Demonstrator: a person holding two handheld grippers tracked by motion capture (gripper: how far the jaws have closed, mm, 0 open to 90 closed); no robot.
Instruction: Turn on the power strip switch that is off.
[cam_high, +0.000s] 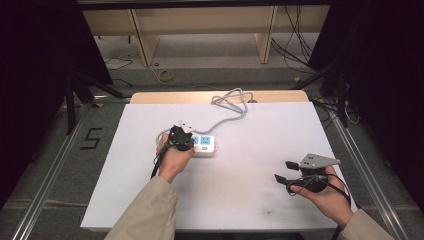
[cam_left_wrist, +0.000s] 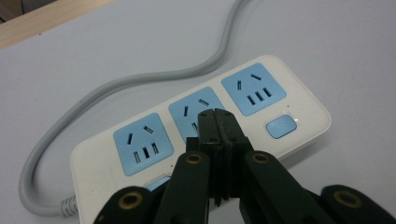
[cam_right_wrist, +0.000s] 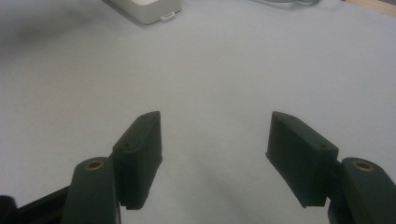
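A white power strip (cam_high: 204, 145) with blue socket faces lies near the middle of the white table, its grey cable (cam_high: 227, 107) curling off to the far edge. In the left gripper view the strip (cam_left_wrist: 308, 109) shows three blue sockets and a blue switch (cam_left_wrist: 281, 126). My left gripper (cam_left_wrist: 217, 114) hovers over the middle socket with its jaws shut together and nothing between them; it sits at the strip's left end (cam_high: 181, 137) in the high view. My right gripper (cam_high: 283, 171) rests at the table's right, jaws open and empty (cam_right_wrist: 215, 126).
The white board (cam_high: 150, 200) covers a wooden table (cam_high: 150, 96). Beyond it stand wooden shelf legs, and loose cables lie on the floor. Dark curtains hang on both sides. A corner of the strip (cam_right_wrist: 149, 10) shows at the top of the right gripper view.
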